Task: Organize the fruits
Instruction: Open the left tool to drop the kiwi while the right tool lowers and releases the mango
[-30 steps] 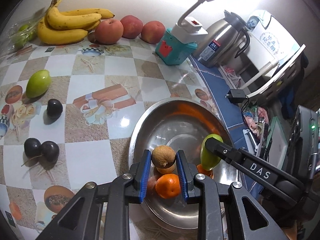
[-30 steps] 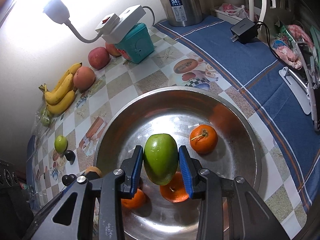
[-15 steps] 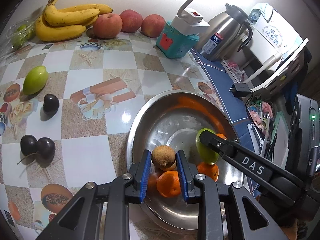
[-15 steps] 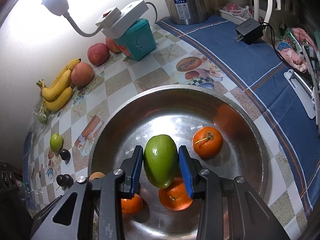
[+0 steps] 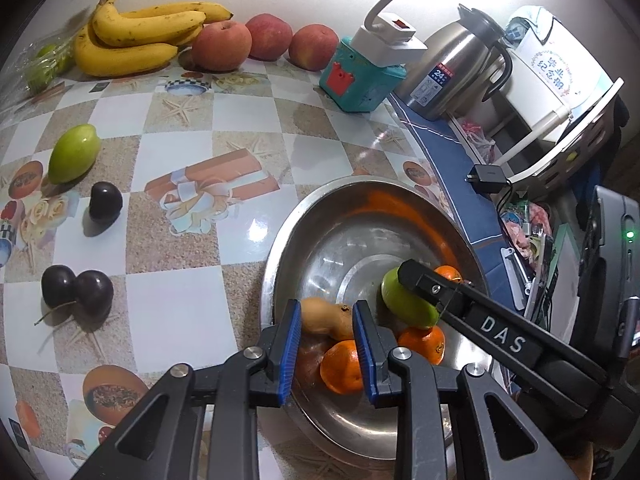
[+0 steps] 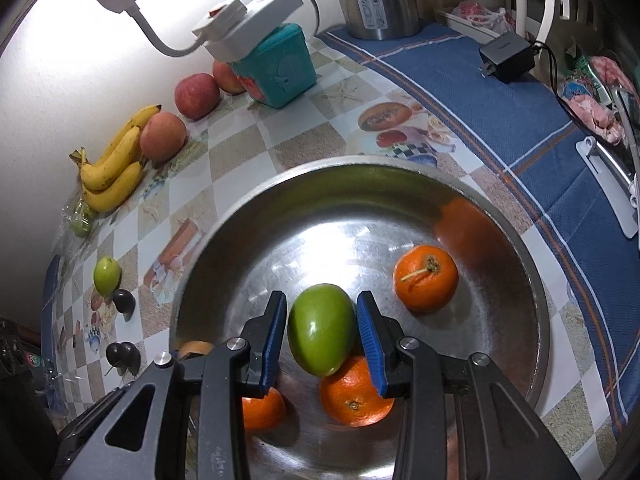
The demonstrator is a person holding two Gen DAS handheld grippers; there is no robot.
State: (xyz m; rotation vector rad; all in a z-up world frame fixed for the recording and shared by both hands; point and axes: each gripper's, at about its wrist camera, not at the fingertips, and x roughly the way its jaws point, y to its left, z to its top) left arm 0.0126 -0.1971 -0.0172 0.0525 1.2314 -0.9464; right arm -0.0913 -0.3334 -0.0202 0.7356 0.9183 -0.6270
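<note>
A steel bowl (image 5: 320, 216) (image 6: 400, 176) holds three oranges (image 6: 426, 278). My left gripper (image 5: 326, 330) has its jaws spread slightly; a brown kiwi (image 5: 324, 320) sits between them, tipped and apparently loose, over the bowl's near side. My right gripper (image 6: 322, 332) has its pads beside a green mango (image 6: 322, 328) (image 5: 404, 304) that rests on an orange (image 6: 354, 394); a gap shows on the right side. A second green mango (image 5: 74, 154), dark plums (image 5: 76, 290), bananas (image 5: 136, 36) and apples (image 5: 222, 46) lie on the table.
A teal box with a white lamp plug (image 5: 362, 72), a steel kettle (image 5: 452, 68) and a white cooker (image 5: 556, 76) stand at the back right. A black charger (image 6: 506, 58) lies on the blue cloth. A bag of green fruit (image 5: 44, 66) is far left.
Both grippers' jaws have widened. The kiwi has tipped over and dropped between the left jaws. The green mango has settled onto the orange in the bowl.
</note>
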